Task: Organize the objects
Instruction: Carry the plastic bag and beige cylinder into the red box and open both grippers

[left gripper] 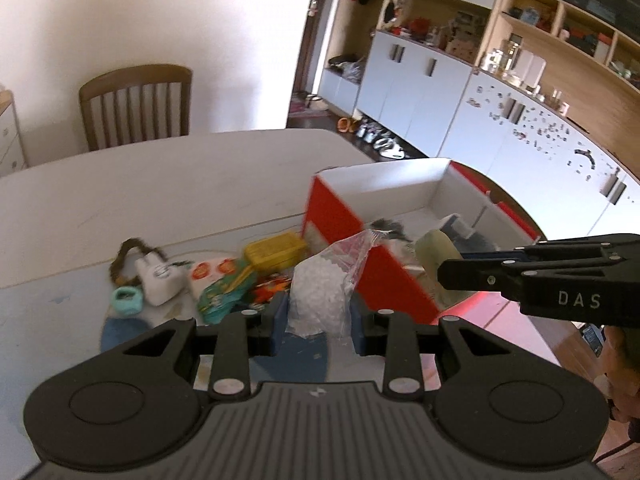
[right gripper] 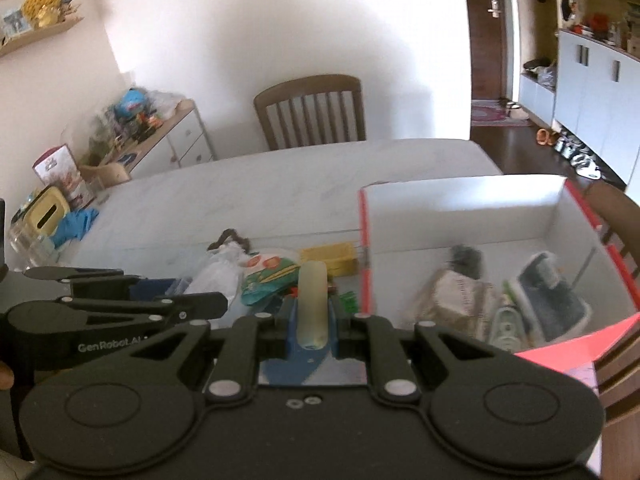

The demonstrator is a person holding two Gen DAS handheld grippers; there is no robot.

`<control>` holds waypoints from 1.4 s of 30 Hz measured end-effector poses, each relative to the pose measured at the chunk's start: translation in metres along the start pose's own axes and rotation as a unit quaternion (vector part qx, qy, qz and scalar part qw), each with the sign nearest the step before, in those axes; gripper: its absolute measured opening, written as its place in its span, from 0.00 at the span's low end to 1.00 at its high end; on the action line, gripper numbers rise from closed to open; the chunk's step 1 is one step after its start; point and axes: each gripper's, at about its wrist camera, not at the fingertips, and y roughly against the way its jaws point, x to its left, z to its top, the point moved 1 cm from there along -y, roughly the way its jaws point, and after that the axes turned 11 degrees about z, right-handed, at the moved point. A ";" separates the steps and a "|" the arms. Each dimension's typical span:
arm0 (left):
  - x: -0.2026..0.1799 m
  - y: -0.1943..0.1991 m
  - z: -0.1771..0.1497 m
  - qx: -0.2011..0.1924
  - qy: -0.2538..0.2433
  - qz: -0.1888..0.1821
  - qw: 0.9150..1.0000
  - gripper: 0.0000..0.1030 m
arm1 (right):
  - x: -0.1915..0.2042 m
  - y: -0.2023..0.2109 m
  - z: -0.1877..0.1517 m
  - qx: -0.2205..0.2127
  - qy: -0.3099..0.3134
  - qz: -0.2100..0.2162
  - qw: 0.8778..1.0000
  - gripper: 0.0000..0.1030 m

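Over the white table, my left gripper is shut on a clear plastic bag of white bits. To its right my right gripper is shut on a pale yellow-green oblong piece, beside the near corner of the red-and-white box. In the right wrist view the right gripper pinches that piece just left of the open box. The left gripper reaches in from the left with the bag.
Loose on the table lie a yellow case, a printed packet, a white plug, a teal ring and a blue mat. The box holds a grey pad, a brown packet and more. A chair stands behind.
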 end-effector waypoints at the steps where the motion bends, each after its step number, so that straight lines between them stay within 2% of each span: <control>1: -0.006 -0.001 0.002 0.000 -0.002 -0.002 1.000 0.30 | -0.005 0.005 0.000 -0.003 -0.001 -0.001 1.000 0.13; 16: -0.095 -0.024 0.017 0.003 -0.034 -0.023 0.999 0.30 | -0.084 0.040 -0.002 -0.015 -0.027 -0.020 0.999 0.14; 25: -0.131 -0.052 0.029 0.018 -0.039 -0.009 0.999 0.30 | -0.132 0.042 0.001 -0.006 -0.029 -0.019 0.999 0.14; 33: -0.146 -0.093 0.053 0.034 -0.038 0.029 0.998 0.30 | -0.160 0.022 0.002 0.027 -0.021 -0.008 0.999 0.14; 39: -0.152 -0.131 0.068 0.056 -0.052 0.083 0.994 0.30 | -0.174 0.002 0.002 0.055 -0.015 -0.006 0.998 0.14; 42: -0.154 -0.149 0.073 0.071 -0.056 0.092 0.992 0.30 | -0.179 -0.006 0.003 0.064 -0.007 -0.006 0.998 0.14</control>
